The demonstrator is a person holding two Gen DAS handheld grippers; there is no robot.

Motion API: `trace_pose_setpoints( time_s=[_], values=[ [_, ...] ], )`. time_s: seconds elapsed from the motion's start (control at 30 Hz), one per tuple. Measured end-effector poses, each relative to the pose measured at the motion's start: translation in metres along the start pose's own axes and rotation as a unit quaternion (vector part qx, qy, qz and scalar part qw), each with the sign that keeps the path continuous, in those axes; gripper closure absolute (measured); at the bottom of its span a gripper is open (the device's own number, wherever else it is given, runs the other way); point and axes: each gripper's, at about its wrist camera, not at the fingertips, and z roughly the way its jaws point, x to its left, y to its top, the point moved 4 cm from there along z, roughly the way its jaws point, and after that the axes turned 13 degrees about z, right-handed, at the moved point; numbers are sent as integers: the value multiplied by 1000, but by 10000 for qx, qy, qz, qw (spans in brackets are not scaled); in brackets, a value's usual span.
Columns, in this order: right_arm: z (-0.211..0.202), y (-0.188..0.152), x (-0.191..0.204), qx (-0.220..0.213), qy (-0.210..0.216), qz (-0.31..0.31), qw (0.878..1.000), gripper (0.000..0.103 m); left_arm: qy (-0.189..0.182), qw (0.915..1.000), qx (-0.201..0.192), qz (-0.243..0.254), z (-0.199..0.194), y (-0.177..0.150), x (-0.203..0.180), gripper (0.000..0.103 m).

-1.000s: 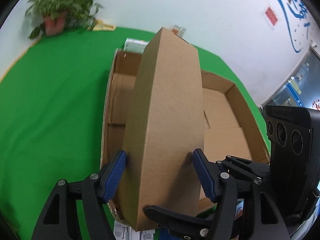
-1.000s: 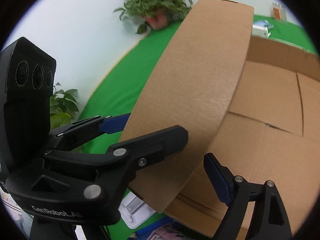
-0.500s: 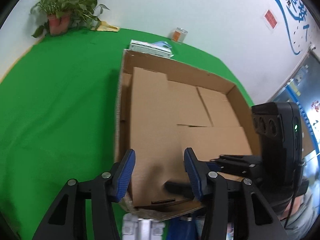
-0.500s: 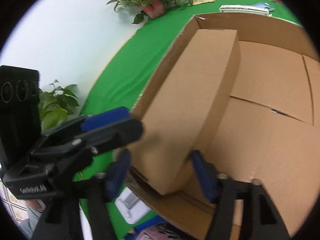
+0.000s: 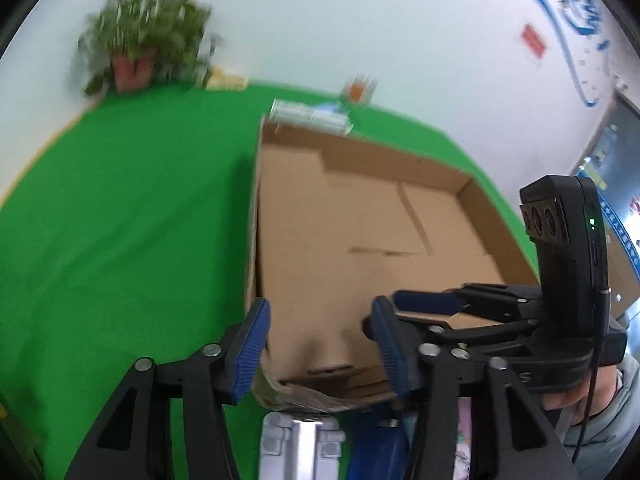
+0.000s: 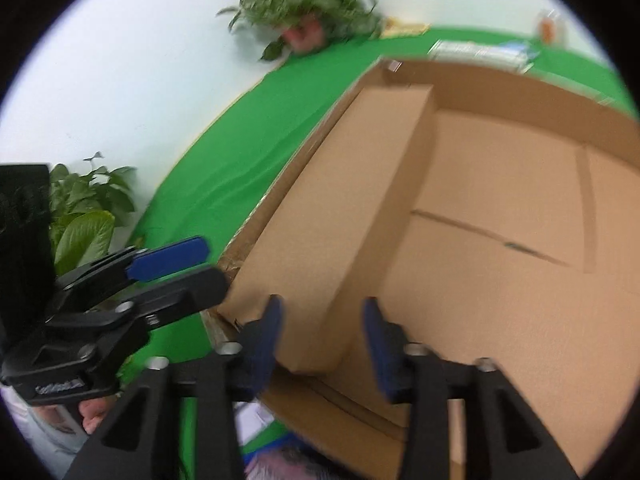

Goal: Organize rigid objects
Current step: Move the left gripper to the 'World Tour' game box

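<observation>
The long cardboard box (image 6: pixel 336 216) lay flat inside the big open carton (image 6: pixel 520 92), snug along its left wall, with one end close to the far corner and the near end just ahead of the right gripper (image 6: pixel 322 340). Judging by that, the placing step looked finished and the release was in hand: the box rested on the carton floor and neither gripper pressed on it.

The right gripper's jaws were opening, their blue pads standing apart on either side of the box's near end without touching it. The left gripper (image 5: pixel 320 350) was opening too, its pads set either side of the carton's near corner with only cardboard behind the gap and nothing clamped. Both grippers pointed steeply downward into the carton from its near edge, side by side, the left one visible at the left of the right wrist view with a hand under its handle.

The next move probably called for drawing both grippers back and up, clear of the carton's rim, then reaching for another item; some things lay on the green desk (image 5: pixel 120 240) just below the near edge, though they were too cropped to name. A flat packet (image 5: pixel 308 118) and a small jar (image 5: pixel 358 90) sat beyond the carton's far wall.
</observation>
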Motion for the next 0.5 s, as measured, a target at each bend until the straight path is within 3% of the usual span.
trace_pose_setpoints(
  time_s=[0.03,0.1,0.13,0.17,0.27,0.4,0.5],
  values=[
    [-17,-4,-1,-267,-129,-28,9996,15,119,9996,-250,66,-15,-1,-5,20],
    [-51,-15,-4,-847,-559,-113,9948,10,406,9965,-727,98,-46,-8,-15,0],
    [-73,-25,-4,-1172,-814,-165,9896,1,489,9941,-960,113,-60,-11,-20,0],
    [-88,-35,-5,-1387,-955,-152,9856,0,555,9910,-1205,182,-75,-17,-29,0],
    [-124,-68,-10,-1860,-1382,30,9728,0,677,9872,-1415,300,-96,-29,-50,0],
    [-144,-110,-15,-2082,-1918,68,9591,0,889,9854,-1408,361,-112,-45,-75,0],
    [-153,-134,-11,-2234,-1990,81,9542,0,855,9872,-1267,462,-114,-55,-94,0]
  ],
)
